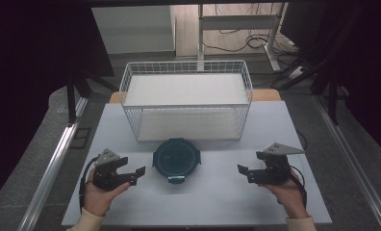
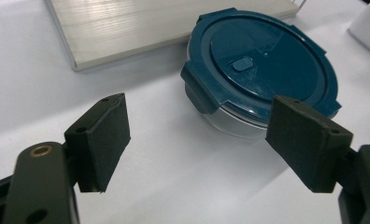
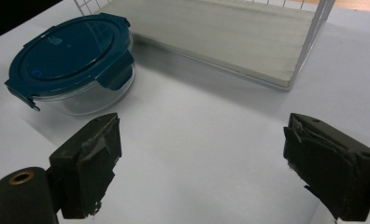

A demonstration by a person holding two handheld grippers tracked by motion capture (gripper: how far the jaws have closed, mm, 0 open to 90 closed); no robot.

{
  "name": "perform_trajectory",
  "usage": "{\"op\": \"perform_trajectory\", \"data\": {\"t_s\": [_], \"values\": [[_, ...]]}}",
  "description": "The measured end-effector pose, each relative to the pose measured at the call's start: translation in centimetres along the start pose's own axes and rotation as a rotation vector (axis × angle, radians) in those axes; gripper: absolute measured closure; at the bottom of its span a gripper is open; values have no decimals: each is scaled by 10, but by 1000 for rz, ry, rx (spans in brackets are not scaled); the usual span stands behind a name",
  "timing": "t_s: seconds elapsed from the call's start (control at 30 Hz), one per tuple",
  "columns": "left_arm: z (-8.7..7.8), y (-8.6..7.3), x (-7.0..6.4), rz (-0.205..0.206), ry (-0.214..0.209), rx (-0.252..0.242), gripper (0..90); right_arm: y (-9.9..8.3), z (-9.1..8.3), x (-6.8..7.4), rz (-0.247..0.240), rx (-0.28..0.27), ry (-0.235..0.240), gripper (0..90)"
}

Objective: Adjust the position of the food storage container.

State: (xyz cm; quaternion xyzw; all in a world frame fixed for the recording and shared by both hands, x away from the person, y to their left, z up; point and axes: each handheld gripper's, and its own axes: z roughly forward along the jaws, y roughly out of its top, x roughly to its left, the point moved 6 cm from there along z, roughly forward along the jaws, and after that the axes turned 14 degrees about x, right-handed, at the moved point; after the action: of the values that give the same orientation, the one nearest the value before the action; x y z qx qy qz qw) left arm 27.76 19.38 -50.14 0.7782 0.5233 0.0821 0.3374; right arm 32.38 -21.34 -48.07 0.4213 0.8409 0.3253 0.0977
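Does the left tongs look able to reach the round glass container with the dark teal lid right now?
Probably yes. The left tongs stand open beside the round glass container with the dark teal lid, with bare white table between them and nothing in the way.

Black left claw [image 1: 139, 172], black right claw [image 1: 242, 171]; grey triangular top plates, black cables, cream sleeves.

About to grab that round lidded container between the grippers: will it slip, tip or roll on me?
The container looks rigid: a clear, glass-like bowl under a blue clip-on lid, so probably heavy for its size and breakable if dropped. Its smooth curved wall may slip between flat jaws. It sits low and wide on the table, so tipping or rolling seems unlikely.
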Motion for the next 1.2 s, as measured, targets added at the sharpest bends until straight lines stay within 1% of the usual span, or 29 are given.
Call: {"op": "perform_trajectory", "data": {"t_s": [0.07,0.17,0.3,0.53,0.7,0.77,0.8,0.83,0.93,1.07,1.1,1.13,1.17,1.2], "values": [[-1,0,2,-8,-3,-3,209,0,0,0,-1,3,2,111],[-1,0,2,-8,0,-2,214,0,-1,0,1,-1,7,117],[-1,0,-1,5,0,5,220,0,-1,0,4,-4,1,132],[1,4,-6,22,-8,14,230,-1,-4,0,1,-13,10,156],[4,7,-7,25,-10,18,233,-1,-4,-1,-13,-5,15,157],[5,9,-6,18,-18,20,233,-1,-7,-4,-12,-14,21,161],[4,12,-7,10,-24,14,233,0,-10,-6,-7,-24,29,164],[4,12,-7,10,-24,14,234,-1,-11,-6,-1,-28,33,166],[1,16,-10,21,-25,6,236,-2,-13,-7,12,-37,29,171],[1,26,-16,35,-39,1,239,-2,-12,-5,9,-33,24,173],[1,26,-16,35,-39,1,243,-2,-12,-5,9,-33,24,173],[3,33,-18,44,-51,5,247,-2,-12,-5,8,-31,16,174],[3,33,-18,44,-51,5,250,-2,-12,-5,8,-31,16,174],[5,40,-18,50,-61,7,255,-2,-13,-5,14,-32,12,176]]}}
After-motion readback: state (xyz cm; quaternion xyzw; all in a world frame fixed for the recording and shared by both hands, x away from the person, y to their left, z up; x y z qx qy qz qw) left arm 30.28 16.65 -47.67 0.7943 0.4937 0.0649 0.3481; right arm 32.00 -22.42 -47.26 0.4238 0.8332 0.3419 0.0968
